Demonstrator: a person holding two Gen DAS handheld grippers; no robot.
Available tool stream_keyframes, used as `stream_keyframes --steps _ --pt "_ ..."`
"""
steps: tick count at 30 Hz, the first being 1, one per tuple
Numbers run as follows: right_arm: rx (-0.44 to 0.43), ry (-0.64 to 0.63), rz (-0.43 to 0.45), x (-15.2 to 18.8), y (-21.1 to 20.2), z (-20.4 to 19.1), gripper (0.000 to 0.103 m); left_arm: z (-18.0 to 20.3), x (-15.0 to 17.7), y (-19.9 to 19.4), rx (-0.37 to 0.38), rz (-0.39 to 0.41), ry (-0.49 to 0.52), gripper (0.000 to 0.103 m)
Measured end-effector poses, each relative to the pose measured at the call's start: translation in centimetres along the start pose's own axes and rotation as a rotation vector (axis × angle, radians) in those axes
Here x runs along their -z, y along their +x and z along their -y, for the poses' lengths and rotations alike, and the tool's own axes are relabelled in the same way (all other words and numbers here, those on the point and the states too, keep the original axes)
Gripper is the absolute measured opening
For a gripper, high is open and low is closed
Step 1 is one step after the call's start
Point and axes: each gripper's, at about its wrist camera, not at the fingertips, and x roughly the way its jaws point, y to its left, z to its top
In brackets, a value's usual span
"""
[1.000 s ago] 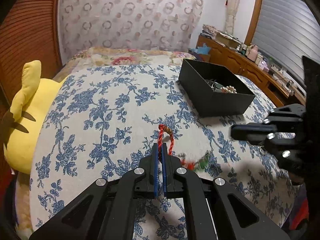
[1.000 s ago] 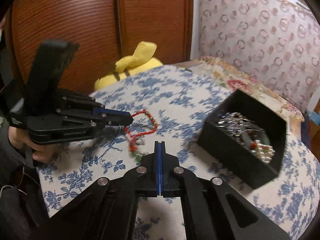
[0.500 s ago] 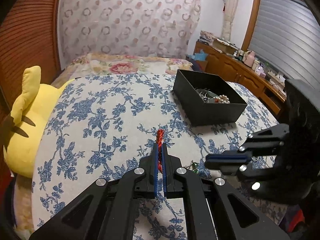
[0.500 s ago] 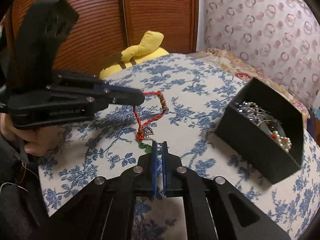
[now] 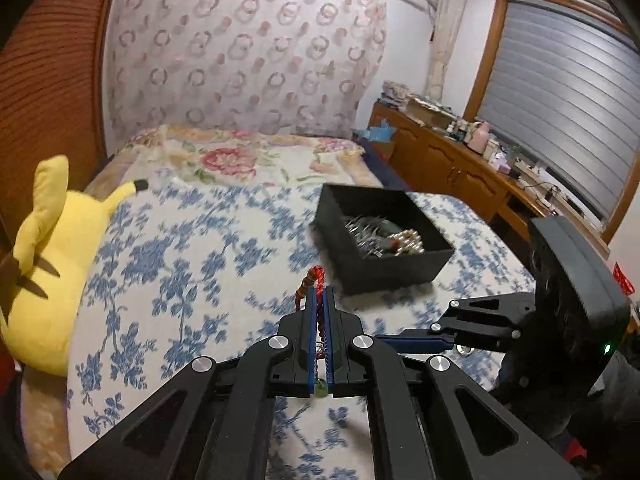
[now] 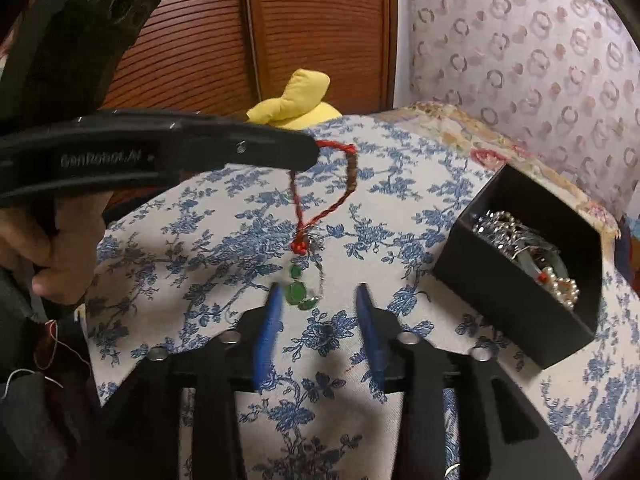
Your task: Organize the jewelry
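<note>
My left gripper is shut on a red cord necklace and holds it up over the bed. In the right wrist view the left gripper comes in from the left. The necklace hangs from it in a loop, with a green pendant at the bottom. My right gripper is below it, its jaws opening. The pendant hangs between the fingertips, nearer the left pad, and no pad presses on it. A black box holding pearls and silver chains sits on the bed to the right.
A blue-flowered cover lies over the bed. A yellow plush toy sits at its left edge. Wooden cabinets with clutter on top run along the right wall. Slatted wooden doors stand behind the bed. A hand holds the left gripper.
The left gripper has lifted the necklace off the cover, so it now hangs free. The right gripper's jaws, shut before, now stand apart under the pendant.
</note>
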Motion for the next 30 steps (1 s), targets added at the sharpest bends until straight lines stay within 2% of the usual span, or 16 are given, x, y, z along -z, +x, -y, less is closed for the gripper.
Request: stream_keyframes --steps 2,16,20,26,27,28,30 --pt "0.004 -0.006 0.006 0.1 -0.4 -0.1 0.055 0.7 -0.4 -0.3 0.007 0.01 0.01 0.002" --pt "-0.047 0.112 0.053 -0.2 0.1 2.5 0.055 3.8 -2.7 -1.8 0.055 0.06 0.063 0.002" --pt "-0.065 0.11 0.01 -0.4 1.6 2.4 0.055 3.5 -2.7 -1.8 0.031 0.065 0.066 0.002" --pt "-0.025 0.055 -0.057 -0.6 3.7 1.2 0.055 1.2 -1.9 -1.7 -0.006 0.058 0.027 0.002" --pt "-0.009 0.043 -0.068 -0.7 4.0 1.0 0.053 0.8 -1.8 -1.7 -0.011 0.057 0.021 0.002" --pt "0.009 0.032 -0.085 -0.8 4.5 0.8 0.045 0.4 -1.6 -1.7 -0.016 0.056 0.016 0.002" --pt "0.036 0.016 -0.096 -0.9 4.8 0.6 0.036 -0.4 -1.3 -1.8 -0.028 0.053 0.005 0.002"
